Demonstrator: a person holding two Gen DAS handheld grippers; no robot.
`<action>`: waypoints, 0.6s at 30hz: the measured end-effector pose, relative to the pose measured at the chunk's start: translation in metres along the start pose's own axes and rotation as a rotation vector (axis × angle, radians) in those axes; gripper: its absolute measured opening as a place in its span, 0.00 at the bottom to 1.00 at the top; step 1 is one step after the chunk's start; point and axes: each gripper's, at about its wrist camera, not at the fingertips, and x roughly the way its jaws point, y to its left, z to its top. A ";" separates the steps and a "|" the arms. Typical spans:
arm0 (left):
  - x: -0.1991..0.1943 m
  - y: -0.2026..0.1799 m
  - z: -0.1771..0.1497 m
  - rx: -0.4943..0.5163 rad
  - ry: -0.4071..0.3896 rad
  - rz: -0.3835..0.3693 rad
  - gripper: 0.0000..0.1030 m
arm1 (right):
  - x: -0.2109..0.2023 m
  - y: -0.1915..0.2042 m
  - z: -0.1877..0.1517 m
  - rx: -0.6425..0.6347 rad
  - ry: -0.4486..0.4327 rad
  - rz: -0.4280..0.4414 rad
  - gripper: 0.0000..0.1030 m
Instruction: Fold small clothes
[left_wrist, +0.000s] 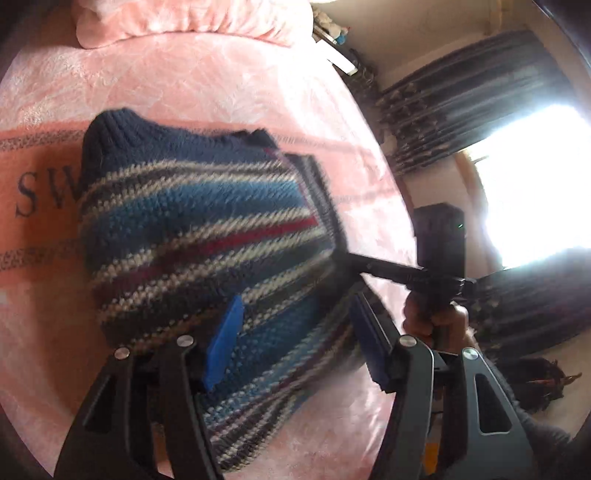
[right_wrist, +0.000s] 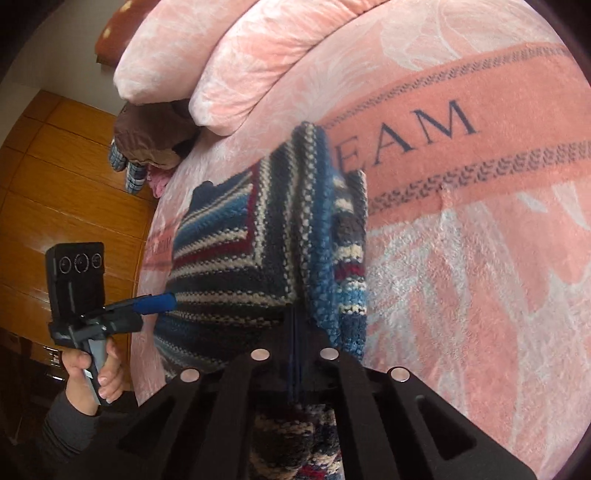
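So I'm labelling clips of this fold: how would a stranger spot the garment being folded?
Find the pink bed blanket with its salmon band of dark letters. On it lies the knitted sweater, partly lifted by the right gripper. It is the only striped knit there, in blue, navy, cream and dark red, unlike the plain pink pillows.

Bare pink plush bedspread (right_wrist: 461, 295) lies open right of the striped knitted sweater (right_wrist: 258, 258). Two pink pillows (right_wrist: 236, 74) block the bed's head. Wooden floor (right_wrist: 66, 177) lies open leftward.
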 end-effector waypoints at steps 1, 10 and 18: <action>0.001 0.001 -0.001 -0.008 -0.014 0.009 0.48 | -0.003 0.001 -0.001 0.012 -0.006 0.001 0.00; 0.006 -0.020 -0.042 0.032 0.023 0.032 0.49 | -0.008 0.030 -0.060 -0.093 0.097 -0.059 0.00; -0.056 -0.014 -0.078 0.011 -0.093 -0.042 0.73 | -0.072 0.027 -0.033 -0.009 -0.009 0.041 0.71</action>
